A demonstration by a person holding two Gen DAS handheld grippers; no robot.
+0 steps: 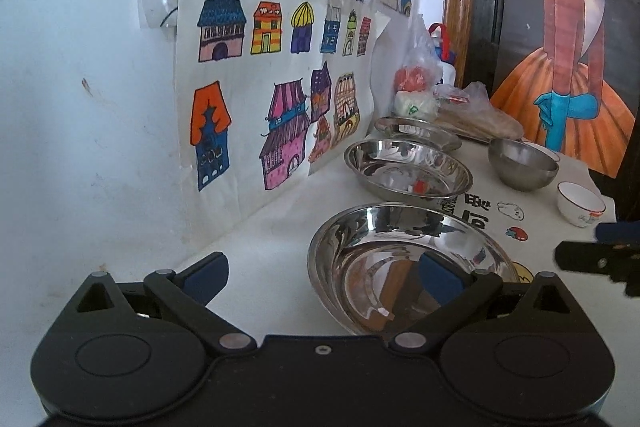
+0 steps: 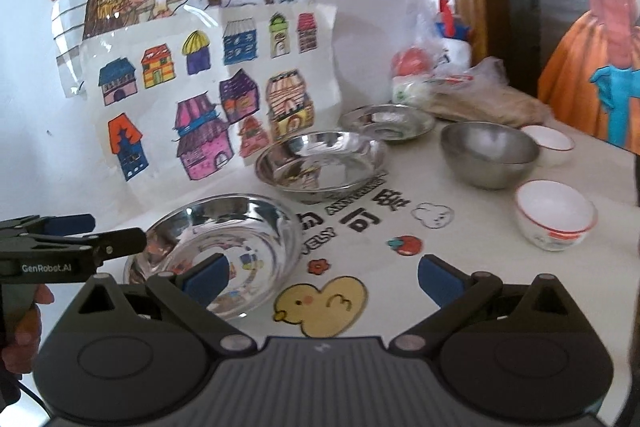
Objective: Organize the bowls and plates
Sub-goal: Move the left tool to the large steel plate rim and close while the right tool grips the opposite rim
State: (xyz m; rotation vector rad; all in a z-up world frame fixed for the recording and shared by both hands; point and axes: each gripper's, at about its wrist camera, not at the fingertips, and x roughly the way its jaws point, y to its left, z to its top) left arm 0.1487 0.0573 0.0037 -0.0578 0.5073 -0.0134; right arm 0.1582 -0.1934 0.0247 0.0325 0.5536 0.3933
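Note:
Three steel plates stand in a row along the wall: a near one, a middle one and a far shallow one. A deep steel bowl sits to their right, with a white bowl nearer and a second white bowl behind it. My left gripper is open, its right finger over the near plate's rim. My right gripper is open above the duck print, holding nothing.
The white tablecloth carries printed letters and a yellow duck. Children's drawings cover the wall at left. Plastic bags with food lie at the table's far end. A dark door with a painted figure stands at right.

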